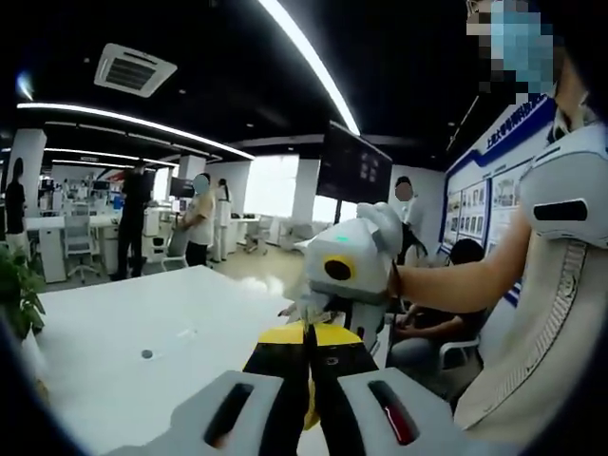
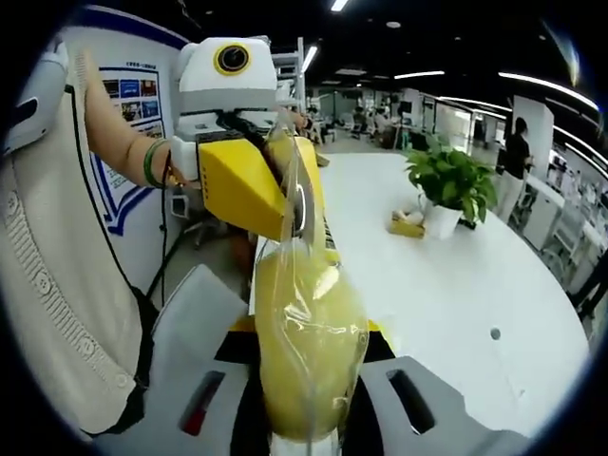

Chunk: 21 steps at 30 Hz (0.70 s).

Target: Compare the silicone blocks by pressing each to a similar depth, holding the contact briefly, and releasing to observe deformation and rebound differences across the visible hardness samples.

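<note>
- In the left gripper view, the left gripper [image 1: 309, 380] rises from the bottom, and its two black jaws are pressed together with almost no gap between them.
- A small piece of yellow material [image 1: 312, 410] shows low between these jaws, so they seem to clench it, but I cannot tell what this piece is.
- Just ahead of the jaw tips is the right gripper [image 1: 306, 318], with a white and yellow body, held by the person's hand [image 1: 388, 233] in a white glove.
- In the right gripper view, the right gripper [image 2: 302, 418] holds a yellow translucent silicone block [image 2: 309, 347] between its jaws; the jaws are closed on the lower part of it.
- The block is soft and shiny, it bulges wide above the jaws and becomes narrow at its top.
- The narrow top of the block reaches the yellow front of the left gripper [image 2: 285, 204], and it looks to go between that gripper's jaws.
- So the block is in the air between both grippers, above the edge of the white table [image 2: 456, 285].
- A green potted plant [image 2: 451, 185] stands on the table, well apart from the grippers, with a small yellow thing [image 2: 407, 226] just beside its pot.
- The person's bare forearm [image 1: 456, 280] and light clothing show at one side of both views.
- Far behind the table, some people [image 1: 199, 223] stand in an office room.
</note>
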Available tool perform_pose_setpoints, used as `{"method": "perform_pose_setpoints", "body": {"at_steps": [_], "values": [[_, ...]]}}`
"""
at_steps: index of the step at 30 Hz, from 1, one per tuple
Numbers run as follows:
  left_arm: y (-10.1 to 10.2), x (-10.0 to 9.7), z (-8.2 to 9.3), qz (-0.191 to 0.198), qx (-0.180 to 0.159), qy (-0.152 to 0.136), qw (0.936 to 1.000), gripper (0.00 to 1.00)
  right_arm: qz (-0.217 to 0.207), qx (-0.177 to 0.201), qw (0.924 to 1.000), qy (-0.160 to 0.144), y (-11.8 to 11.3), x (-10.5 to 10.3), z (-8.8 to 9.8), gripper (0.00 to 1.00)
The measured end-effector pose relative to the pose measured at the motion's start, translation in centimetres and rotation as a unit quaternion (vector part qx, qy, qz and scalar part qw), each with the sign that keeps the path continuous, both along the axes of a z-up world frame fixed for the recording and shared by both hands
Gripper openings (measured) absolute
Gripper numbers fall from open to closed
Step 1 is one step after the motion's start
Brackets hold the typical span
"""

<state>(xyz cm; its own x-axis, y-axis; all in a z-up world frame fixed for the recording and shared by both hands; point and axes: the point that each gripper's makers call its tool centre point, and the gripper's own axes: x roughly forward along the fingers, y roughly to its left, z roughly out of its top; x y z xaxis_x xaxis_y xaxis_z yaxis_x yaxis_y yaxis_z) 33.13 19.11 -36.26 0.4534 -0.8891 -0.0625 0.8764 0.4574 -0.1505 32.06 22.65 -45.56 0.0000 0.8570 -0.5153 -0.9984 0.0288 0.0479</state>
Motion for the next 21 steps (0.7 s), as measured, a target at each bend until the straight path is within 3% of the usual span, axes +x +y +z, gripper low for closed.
{"method": "perform_pose_setpoints", "body": {"at_steps": [14,15,21], "values": [[-0.1,-0.7,0.7,0.000,0.002,-0.018,0.9998,0.00,-0.001,0.004,1.0000,-0.004,-0.1,-0.8,0.6,0.13],[-0.1,-0.7,0.8,0.000,0.002,-0.020,0.9998,0.00,-0.001,0.007,0.9998,-0.018,0.0,-0.6,0.7,0.13],[-0.1,-1.0,1.4,-0.003,-0.010,-0.030,0.9995,0.00,-0.004,0.027,0.9996,-0.005,0.2,-1.0,1.4,0.13]]}}
